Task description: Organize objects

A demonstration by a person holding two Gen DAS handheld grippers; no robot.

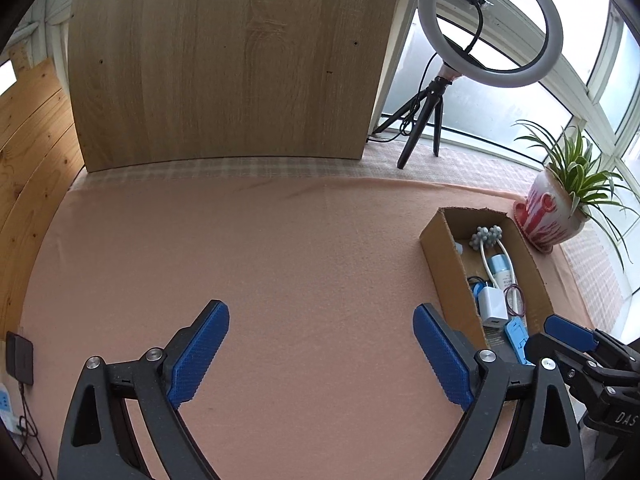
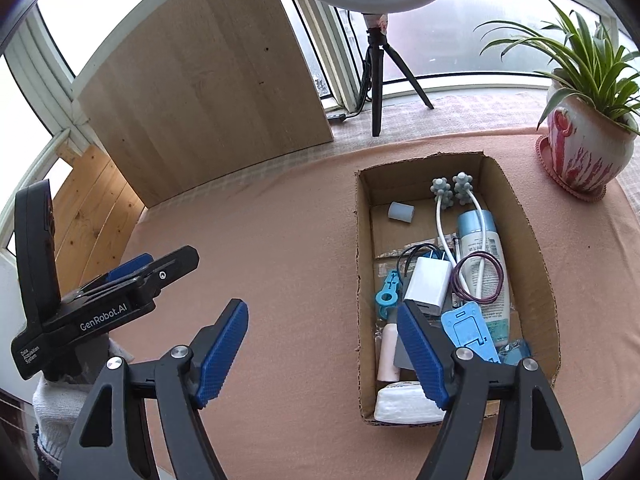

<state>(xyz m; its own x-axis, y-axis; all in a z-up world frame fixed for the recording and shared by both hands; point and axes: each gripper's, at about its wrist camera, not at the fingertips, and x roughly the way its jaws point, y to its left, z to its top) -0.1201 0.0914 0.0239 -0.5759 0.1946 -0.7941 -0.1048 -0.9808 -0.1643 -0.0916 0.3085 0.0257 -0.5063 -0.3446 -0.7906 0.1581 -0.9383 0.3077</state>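
Gathering the loose items into the cardboard box (image 2: 532,240) appears to be the purpose of the layout: everything small in sight lies inside it, and no loose item shows on the cloth around it. The left gripper (image 1: 320,328) stands wide with nothing between its blue pads, over bare cloth, with the box ahead and to its right. The right gripper (image 2: 320,328) is also parted and empty; its right finger overlaps the near left part of the box, above the contents, and no pad presses on anything. Inside the box, ahead of the right gripper, lie a white charger (image 2: 426,284), a light blue phone stand (image 2: 472,332), a pale blue tube (image 2: 486,256), a white cord with two grey knobbed ends (image 2: 452,192), a loop of dark red wire (image 2: 478,278), a small pale cap (image 2: 401,212), a blue clip (image 2: 386,294), a pink bottle (image 2: 388,350) and a white packet (image 2: 404,406) nearest the gripper. Both sets of jaws being open and clear suggests a release is done, and the sorting is judged near complete. The surface is a table covered by a peach cloth (image 1: 280,248), flat and slightly wrinkled at the far edge. Beyond the grippers stands a wooden panel (image 1: 232,60); far right of it are a ring light on a tripod (image 1: 492,24) and a potted plant (image 2: 588,132), before frosted windows.
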